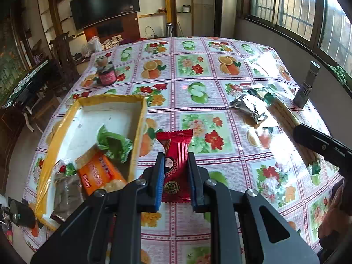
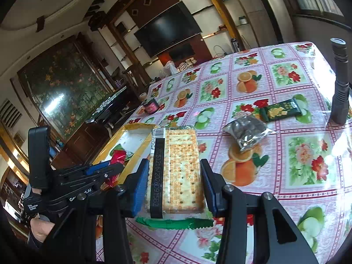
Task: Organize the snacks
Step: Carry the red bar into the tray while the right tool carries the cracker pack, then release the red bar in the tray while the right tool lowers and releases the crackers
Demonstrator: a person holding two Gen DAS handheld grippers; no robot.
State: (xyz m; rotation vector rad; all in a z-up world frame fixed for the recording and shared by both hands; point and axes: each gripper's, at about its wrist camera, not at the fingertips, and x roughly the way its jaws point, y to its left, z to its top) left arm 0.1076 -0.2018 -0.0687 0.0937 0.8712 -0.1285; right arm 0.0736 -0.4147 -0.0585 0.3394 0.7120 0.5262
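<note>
Both grippers are angled downward – the left gripper (image 1: 176, 171) is clamped narrowly, the right gripper (image 2: 175, 184) wider, each gripping something.

The left wrist view looks steeply down along its own fingers, close above the flower-and-fruit patterned tablecloth (image 1: 198, 88), facing the black wall television (image 1: 105, 4). The right wrist view looks along its fingers at a shallower tilt, rolled sideways, toward the same wall. Both share the yellow-rimmed white tray (image 1: 92, 112) (image 2: 136, 136), the crumpled silver foil packet (image 1: 248, 107) (image 2: 248, 134) and the upright grey torch (image 1: 307, 83) (image 2: 340, 83).
</note>
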